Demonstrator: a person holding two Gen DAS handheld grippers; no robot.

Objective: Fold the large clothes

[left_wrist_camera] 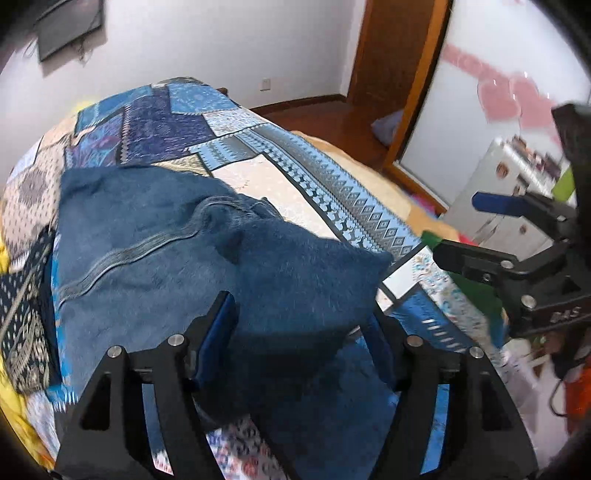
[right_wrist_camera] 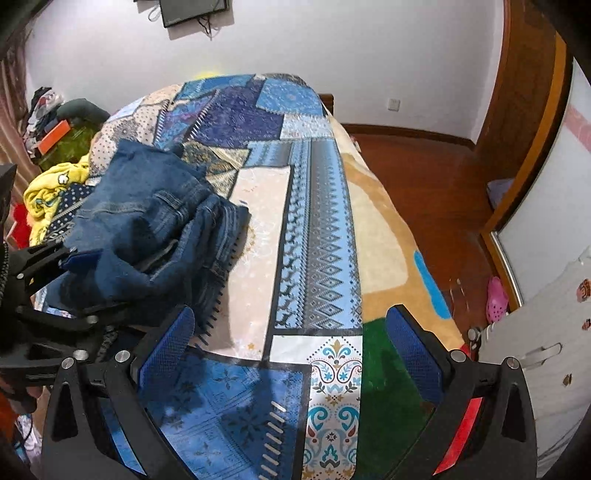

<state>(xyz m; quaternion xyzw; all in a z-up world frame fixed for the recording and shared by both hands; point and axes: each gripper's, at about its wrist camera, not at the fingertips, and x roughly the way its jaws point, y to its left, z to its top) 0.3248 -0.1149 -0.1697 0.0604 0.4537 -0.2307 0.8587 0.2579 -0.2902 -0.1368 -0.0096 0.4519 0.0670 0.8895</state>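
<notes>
Half-folded jeans point(left_wrist_camera: 155, 236) bunch on the bed point(right_wrist_camera: 317, 236); left hand-held gripper point(left_wrist_camera: 299, 325) clamps them, right hand-held gripper point(right_wrist_camera: 291, 339) spread, empty; folding remains.

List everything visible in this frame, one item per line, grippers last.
jeans: one, blue denim, bunched on the bed's left part
bedspread: one, blue and cream patchwork, covering the bed
blanket: one, tan, bed's right edge
yellow cloth: one, left of the jeans
wall screen: one, black, far wall
pink shoe: one, floor at right
left gripper: black, blue pads, jeans between its fingers
right gripper: black, blue pads, open over the bedspread
</notes>
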